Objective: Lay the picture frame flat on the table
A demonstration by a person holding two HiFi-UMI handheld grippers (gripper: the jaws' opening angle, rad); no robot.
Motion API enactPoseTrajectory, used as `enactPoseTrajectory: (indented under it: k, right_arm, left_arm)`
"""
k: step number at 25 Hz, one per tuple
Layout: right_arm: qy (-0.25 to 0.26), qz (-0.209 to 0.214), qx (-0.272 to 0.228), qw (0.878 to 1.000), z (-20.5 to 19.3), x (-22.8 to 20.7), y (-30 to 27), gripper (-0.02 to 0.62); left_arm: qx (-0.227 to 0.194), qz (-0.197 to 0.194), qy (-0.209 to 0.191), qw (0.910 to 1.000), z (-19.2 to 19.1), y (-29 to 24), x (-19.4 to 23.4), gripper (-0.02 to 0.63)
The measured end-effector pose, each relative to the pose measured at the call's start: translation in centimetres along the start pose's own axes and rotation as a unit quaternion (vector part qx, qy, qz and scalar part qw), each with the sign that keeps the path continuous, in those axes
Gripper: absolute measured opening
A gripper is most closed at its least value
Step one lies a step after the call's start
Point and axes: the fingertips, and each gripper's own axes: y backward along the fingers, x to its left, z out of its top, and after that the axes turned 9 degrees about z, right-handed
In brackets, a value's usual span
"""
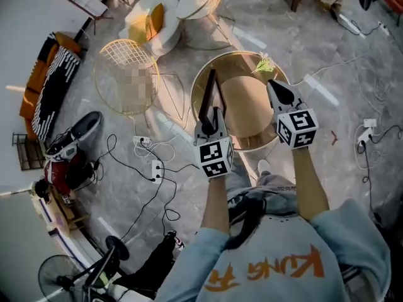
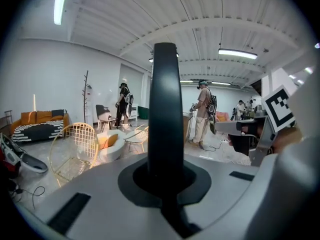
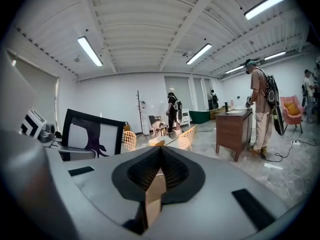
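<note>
A black picture frame [image 1: 208, 90] stands upright on edge over the left part of a round wooden table [image 1: 249, 106]. My left gripper [image 1: 213, 111] is shut on the frame's near edge. In the left gripper view the frame's dark edge [image 2: 165, 109] rises straight up between the closed jaws of the left gripper [image 2: 165, 176]. The right gripper view shows the frame's face [image 3: 92, 134], white with a dark figure, off to the left. My right gripper [image 1: 272, 84] hovers over the table's right side, apart from the frame. Its jaws [image 3: 160, 171] are shut with nothing held.
A small green sprig [image 1: 264, 63] lies at the table's far rim. Gold wire chairs [image 1: 126, 74] and a white seat with an orange cushion [image 1: 151, 21] stand to the left. Cables and a power strip [image 1: 154, 168] cross the floor. A wooden cabinet [image 3: 235, 129] and people [image 3: 260, 109] are farther off.
</note>
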Motion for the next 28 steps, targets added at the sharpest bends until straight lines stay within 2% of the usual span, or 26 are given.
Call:
enactPoseTrajectory:
  k: [5, 9, 13, 20, 28]
  right_arm:
    - [-0.022, -0.037, 0.026, 0.999, -2.5, -1.3, -1.0, -0.002]
    - [-0.041, -0.046, 0.063, 0.996, -6.9, -1.7, -1.7, -0.002]
    - [-0.068, -0.056, 0.098, 0.991, -11.5, -2.1, -1.6, -0.002]
    - [-0.092, -0.053, 0.135, 0.985, -16.7, -2.8, -2.6, -0.002]
    - [-0.123, -0.038, 0.175, 0.976, -22.1, -3.3, -3.5, -0.002]
  left_arm:
    - [0.042, -0.036, 0.001, 0.9985, -2.6, -3.5, -0.3, 0.026]
    - [0.083, -0.051, 0.017, 0.9951, -6.2, -4.5, -0.8, 0.026]
    - [0.128, -0.068, 0.012, 0.9893, -10.6, -4.7, -1.5, 0.026]
    - [0.168, -0.086, -0.004, 0.9820, -15.3, -7.0, -2.0, 0.026]
    - [0.211, -0.121, -0.034, 0.9693, -19.5, -9.5, -4.2, 0.026]
